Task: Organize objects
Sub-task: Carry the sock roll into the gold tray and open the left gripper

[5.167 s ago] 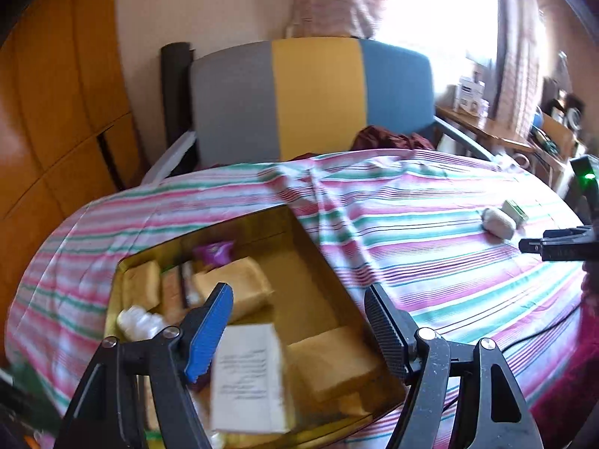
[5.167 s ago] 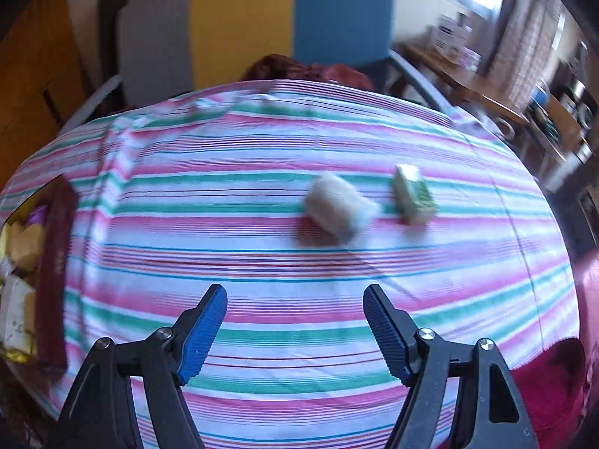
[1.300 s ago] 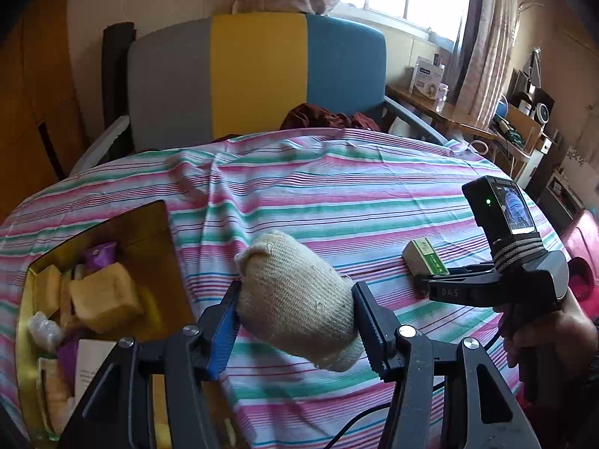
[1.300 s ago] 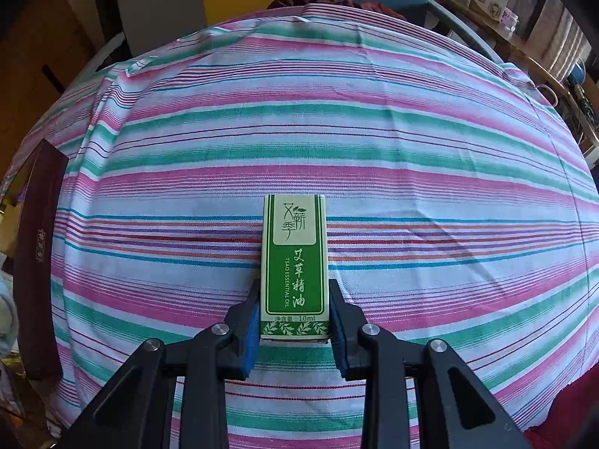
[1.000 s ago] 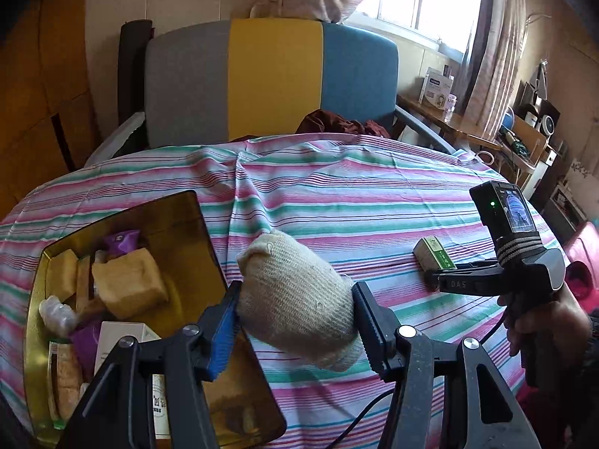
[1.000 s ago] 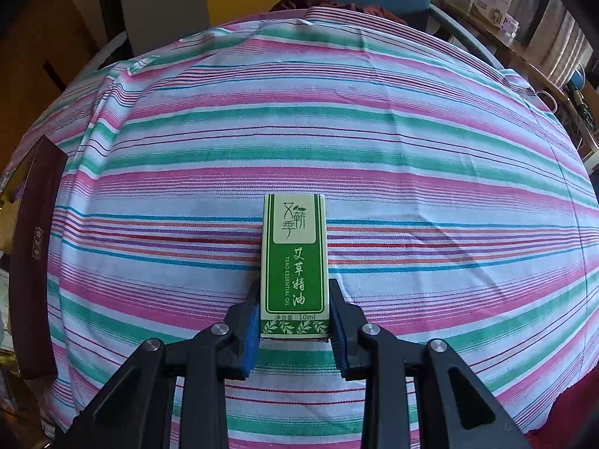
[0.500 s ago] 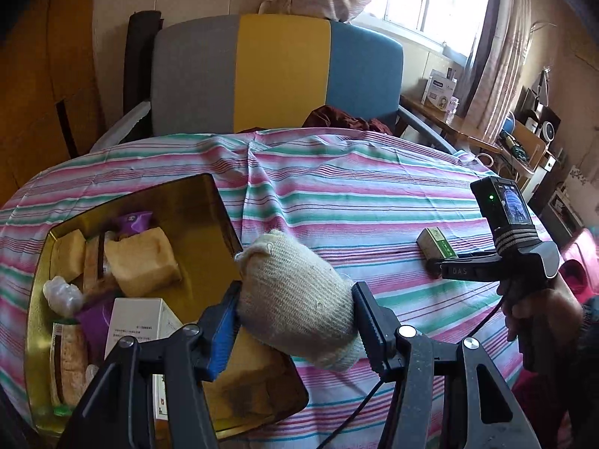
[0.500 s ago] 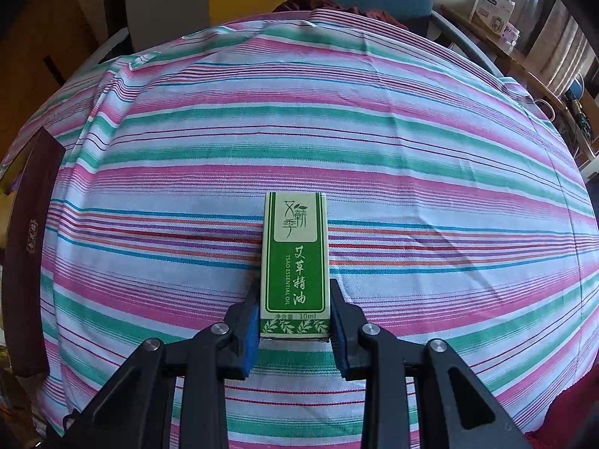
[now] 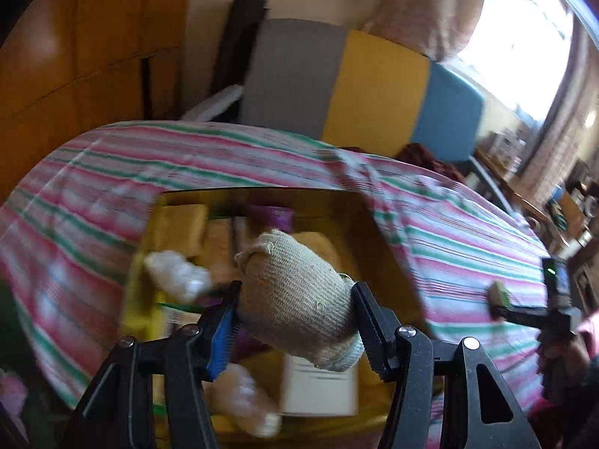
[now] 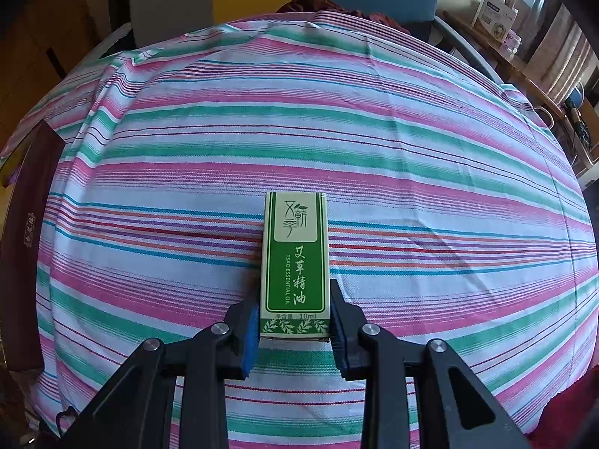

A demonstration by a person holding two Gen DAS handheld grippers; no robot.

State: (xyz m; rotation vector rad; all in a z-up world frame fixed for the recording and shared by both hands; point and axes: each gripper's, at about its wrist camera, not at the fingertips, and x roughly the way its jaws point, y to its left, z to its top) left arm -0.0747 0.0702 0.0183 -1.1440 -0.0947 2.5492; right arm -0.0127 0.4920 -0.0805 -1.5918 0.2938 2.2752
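Counts of what shows

Two grippers (image 9: 294, 312) (image 10: 294, 316); one knit roll (image 9: 295, 299); one green box (image 10: 295, 262); one gold tin (image 9: 378, 232); one striped cloth (image 10: 337, 131); one chair (image 9: 374, 86). In the tin: one white box (image 9: 318, 389), two white wads (image 9: 176, 275), tan blocks too blurred to count.

Coarse knitted sock (image 9: 295, 295), glossy printed carton (image 10: 295, 265), woven striped tablecloth (image 10: 374, 142).
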